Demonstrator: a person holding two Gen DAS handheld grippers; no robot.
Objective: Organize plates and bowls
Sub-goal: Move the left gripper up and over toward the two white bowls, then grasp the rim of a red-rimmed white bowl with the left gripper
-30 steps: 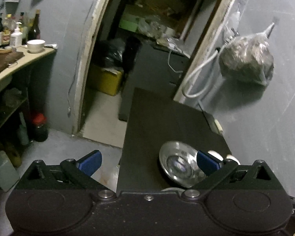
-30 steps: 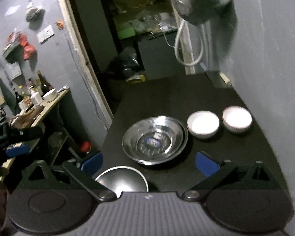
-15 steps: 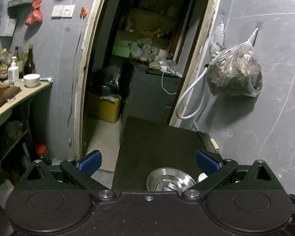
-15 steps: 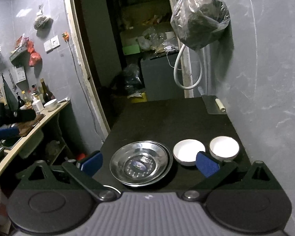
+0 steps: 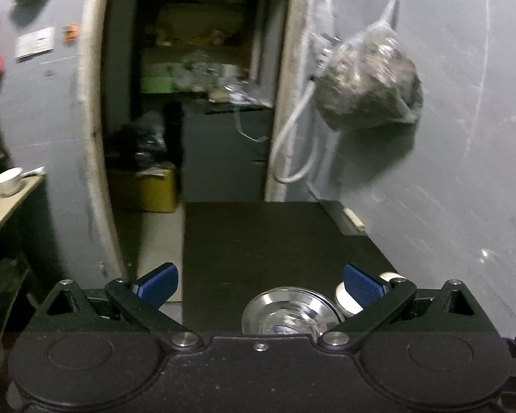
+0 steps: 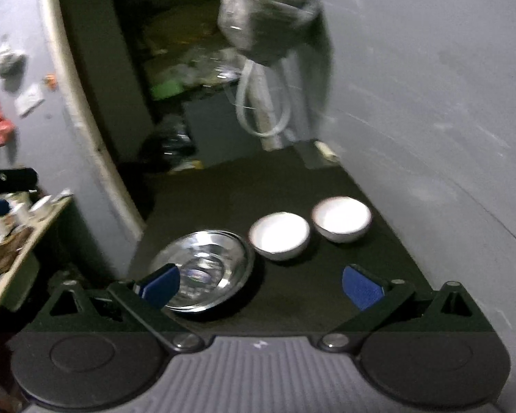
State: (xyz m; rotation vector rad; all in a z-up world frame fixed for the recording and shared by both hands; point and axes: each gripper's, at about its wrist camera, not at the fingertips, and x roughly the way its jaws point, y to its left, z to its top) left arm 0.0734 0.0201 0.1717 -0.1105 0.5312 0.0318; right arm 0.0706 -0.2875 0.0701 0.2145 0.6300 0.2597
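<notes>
Both grippers up, nothing held!

Right gripper (image 6: 259,284) and left gripper (image 5: 259,284) hover with jaws spread, empty. Steel plates (image 6: 203,270) sit lower centre on the tabletop (image 6: 244,192), two white bowls (image 6: 279,235) in a row to their right, mouths up, round, no long axis. Next, I reckon: drop onto a bowl rim and nest it.

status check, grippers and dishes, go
Left gripper open, empty. Right gripper open, empty. Steel plates and two white bowls on black table, untouched. Nothing blocking.
</notes>
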